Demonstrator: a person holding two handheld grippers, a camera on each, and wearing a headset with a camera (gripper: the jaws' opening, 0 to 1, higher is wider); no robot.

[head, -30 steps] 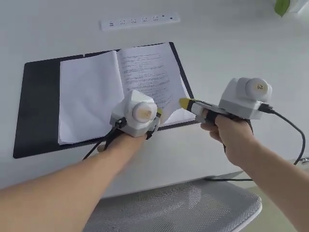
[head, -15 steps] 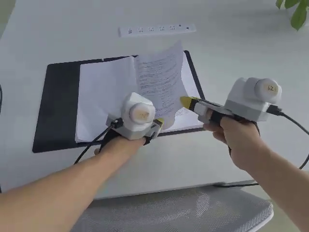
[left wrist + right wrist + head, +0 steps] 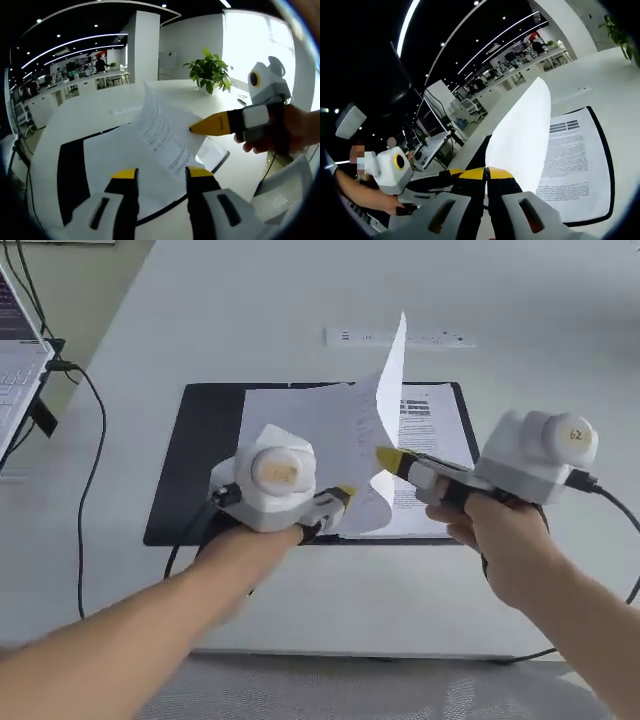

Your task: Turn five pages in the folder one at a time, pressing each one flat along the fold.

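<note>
Since half a second ago the page (image 3: 375, 420) has risen from a slanting curl to stand nearly upright over the folder (image 3: 200, 470); the rest of the shift in the head view looks like my headset moving.

I have the right gripper (image 3: 385, 455) pinched tight on the page's free edge, low down. The right gripper view shows those jaws (image 3: 486, 173) pressed together on the paper. My left gripper (image 3: 335, 502) sits by the folder's near edge with its jaws apart and nothing between them. Whether a tip brushes the stacked sheets I cannot tell from here.

The folder lies open on the workbench (image 3: 250, 310), short of the power strip (image 3: 400, 338) toward the far edge. Its fold runs from near edge to far edge, and the page hinges on it. The turned stack lies left of the page, on the left gripper's side, so that gripper is nearer for pressing along the fold, I judge.

The left gripper view shows the page's printed face (image 3: 165, 135). The right gripper view shows its blank back and the next sheet (image 3: 570, 160) lying flat.
</note>
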